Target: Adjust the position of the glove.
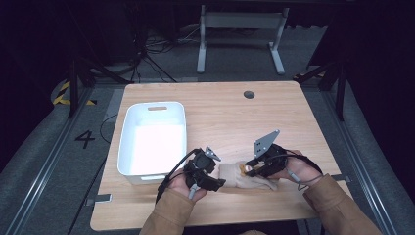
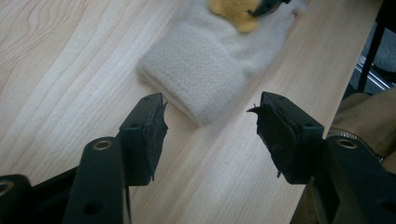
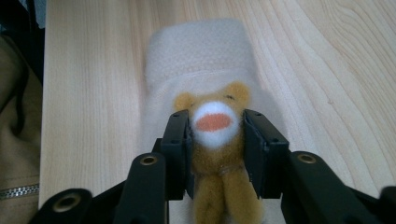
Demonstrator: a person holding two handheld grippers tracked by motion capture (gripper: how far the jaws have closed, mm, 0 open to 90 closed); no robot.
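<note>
- Right gripper [image 3: 214,149] is clamped on the small plush bear [image 3: 215,140], likely feeding it into the cream sock [image 1: 247,176] at the table's [image 1: 215,105] six o'clock edge.
- Left gripper [image 2: 210,128], jaws apart, aims at the sock's cuff, probably to hold it.
</note>
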